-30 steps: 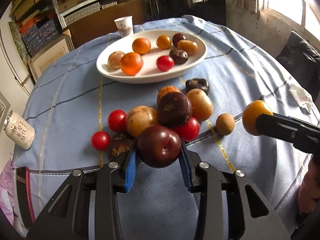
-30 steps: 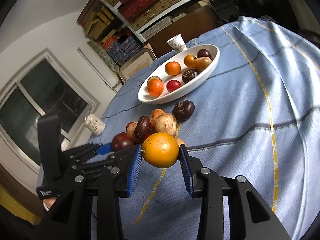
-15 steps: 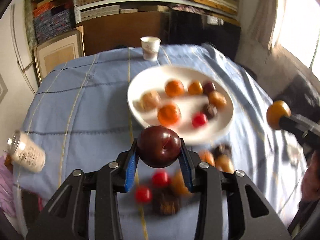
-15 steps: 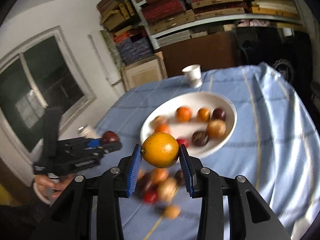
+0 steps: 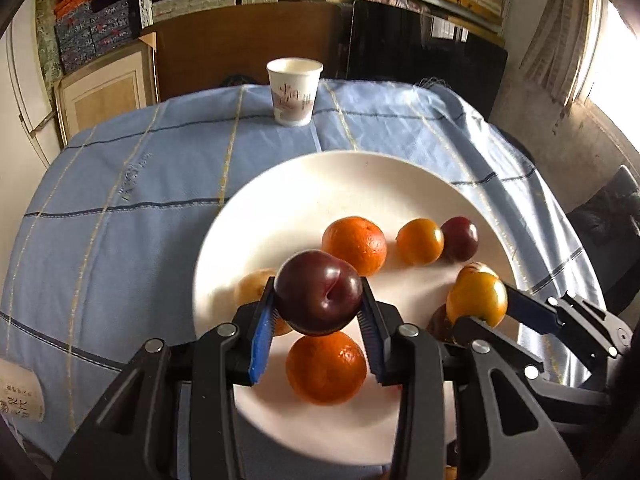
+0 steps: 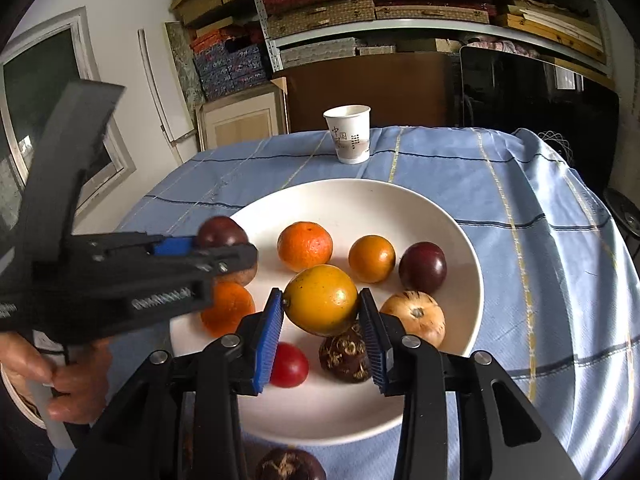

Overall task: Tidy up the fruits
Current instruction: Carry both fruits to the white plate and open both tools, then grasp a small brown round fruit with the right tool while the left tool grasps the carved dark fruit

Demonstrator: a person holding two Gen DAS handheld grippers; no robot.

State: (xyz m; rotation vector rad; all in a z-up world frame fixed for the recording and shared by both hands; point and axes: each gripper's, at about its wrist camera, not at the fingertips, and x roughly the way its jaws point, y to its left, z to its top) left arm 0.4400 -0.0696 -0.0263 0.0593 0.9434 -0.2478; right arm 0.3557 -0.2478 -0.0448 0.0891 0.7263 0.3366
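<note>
Your left tool (image 5: 319, 314) grips a dark plum (image 5: 319, 292) between its blue pads, held in the air above the white plate (image 5: 280, 196), over its near-left part. Your right tool (image 6: 322, 322) holds a yellow-orange fruit (image 6: 321, 299) the same way, though its jaws have just been easing apart slightly; the pads sit against the fruit's sides. That fruit hangs over the middle of the plate (image 6: 460, 240), with a red tomato (image 6: 289, 365) and a wrinkled dark fruit (image 6: 347, 354) lying beneath it.

Already on the plate you have two mandarins (image 5: 354, 245) (image 5: 326, 368), a smaller orange fruit (image 6: 372, 258), a dark plum at the far right (image 6: 422, 267) and a pale brown fruit (image 6: 414, 318). Another dark fruit (image 6: 290, 465) lies on the blue checked cloth (image 5: 120, 200) just off the plate's near rim. A paper cup (image 5: 295, 92) stands upright on the tabletop beyond the plate. In the right wrist view, your left hand (image 6: 68, 376) shows at the lower left.
</note>
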